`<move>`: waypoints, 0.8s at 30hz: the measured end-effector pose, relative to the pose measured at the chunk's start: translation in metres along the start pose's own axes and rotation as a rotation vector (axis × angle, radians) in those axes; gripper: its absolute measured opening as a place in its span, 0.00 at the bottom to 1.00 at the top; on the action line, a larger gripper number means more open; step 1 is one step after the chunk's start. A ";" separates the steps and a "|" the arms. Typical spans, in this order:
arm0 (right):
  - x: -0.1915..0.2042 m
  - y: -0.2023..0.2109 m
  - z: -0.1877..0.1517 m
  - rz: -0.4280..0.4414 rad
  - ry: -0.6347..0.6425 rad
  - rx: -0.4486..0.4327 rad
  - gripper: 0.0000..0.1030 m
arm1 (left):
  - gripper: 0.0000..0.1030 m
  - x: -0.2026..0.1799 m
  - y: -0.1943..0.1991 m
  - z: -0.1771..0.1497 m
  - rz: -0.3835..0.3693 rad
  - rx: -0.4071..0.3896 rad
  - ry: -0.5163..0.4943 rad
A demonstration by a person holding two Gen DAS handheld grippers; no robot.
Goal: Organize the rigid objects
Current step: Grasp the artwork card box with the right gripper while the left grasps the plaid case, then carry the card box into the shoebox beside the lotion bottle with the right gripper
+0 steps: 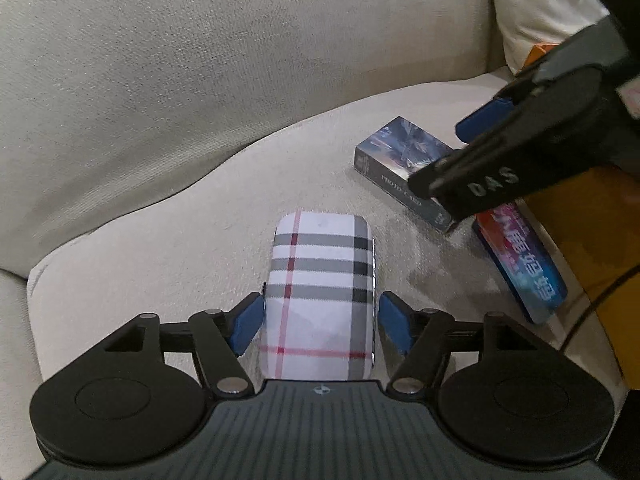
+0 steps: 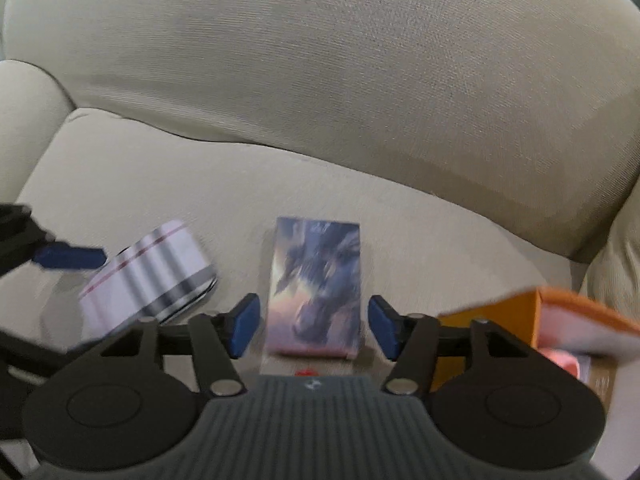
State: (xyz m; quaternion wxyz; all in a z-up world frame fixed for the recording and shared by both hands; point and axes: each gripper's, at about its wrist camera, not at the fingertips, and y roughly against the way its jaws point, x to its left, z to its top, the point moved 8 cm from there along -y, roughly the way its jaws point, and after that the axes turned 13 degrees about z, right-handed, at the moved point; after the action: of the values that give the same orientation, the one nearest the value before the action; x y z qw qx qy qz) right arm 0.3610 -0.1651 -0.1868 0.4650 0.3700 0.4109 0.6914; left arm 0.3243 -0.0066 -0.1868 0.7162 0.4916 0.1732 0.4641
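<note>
**Two hand-held grippers straddling two boxes on a sofa seat, before the grasp**

The left hand-held gripper (image 1: 320,322) is pointing steeply down over the plaid case (image 1: 320,300), which is lying flat near the middle of the sofa seat cushion (image 1: 160,248). Its blue pads (image 1: 247,326) are standing released on either side of the case, the left pad close against it and the right one showing a sliver of cushion between; nothing is being gripped. The right hand-held gripper (image 2: 312,326) is likewise hanging slack-jawed around the photo-card box (image 2: 318,288), which is lying just beside the plaid case, toward the cushion's right edge; a clear gap is showing on both sides. A third, brightly printed box (image 1: 520,264) is resting at the right front corner of the seat, touching the photo-card box, and an orange box (image 2: 532,320) is sitting at that same edge, possibly the destination, though this cannot be told.

The step in hand appears to be a paired pick-up. The next move is calling for each gripper to settle a little lower and close squarely on the long sides, since the soft cushion is likely to let a box tip or sink under uneven pressure.
</note>
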 end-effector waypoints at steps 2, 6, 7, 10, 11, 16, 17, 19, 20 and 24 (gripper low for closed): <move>-0.004 -0.008 0.005 0.000 -0.009 0.015 0.64 | 0.77 -0.001 -0.004 0.000 0.004 0.006 -0.003; -0.010 -0.023 0.009 0.016 -0.043 0.040 0.65 | 0.77 -0.004 -0.008 0.001 0.027 -0.002 -0.032; -0.011 -0.026 0.009 0.025 -0.061 0.046 0.65 | 0.76 -0.005 -0.007 0.001 0.032 -0.004 -0.041; -0.018 -0.033 0.005 0.062 -0.139 0.056 0.61 | 0.74 -0.007 -0.006 -0.001 0.036 -0.009 -0.055; -0.019 -0.033 0.005 0.068 -0.145 0.046 0.61 | 0.73 -0.007 -0.006 -0.001 0.035 -0.007 -0.054; -0.016 -0.033 0.004 0.061 -0.120 0.028 0.57 | 0.72 -0.014 -0.008 0.001 0.068 0.020 -0.053; -0.014 -0.032 0.004 0.062 -0.124 0.025 0.57 | 0.71 -0.015 -0.007 0.001 0.075 0.024 -0.051; -0.012 -0.030 0.002 0.076 -0.135 0.022 0.57 | 0.71 -0.016 -0.010 0.007 0.083 0.029 -0.041; -0.010 -0.021 -0.004 0.088 -0.140 0.016 0.57 | 0.70 -0.017 -0.009 0.007 0.085 0.034 -0.034; 0.002 0.000 -0.010 0.116 -0.107 -0.030 0.57 | 0.70 -0.015 -0.001 -0.001 0.087 0.046 0.010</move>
State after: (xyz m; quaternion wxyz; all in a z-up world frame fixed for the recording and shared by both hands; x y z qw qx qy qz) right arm 0.3512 -0.1661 -0.1904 0.4509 0.4227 0.3527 0.7026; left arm 0.3163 -0.0188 -0.1915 0.6832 0.5126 0.1656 0.4930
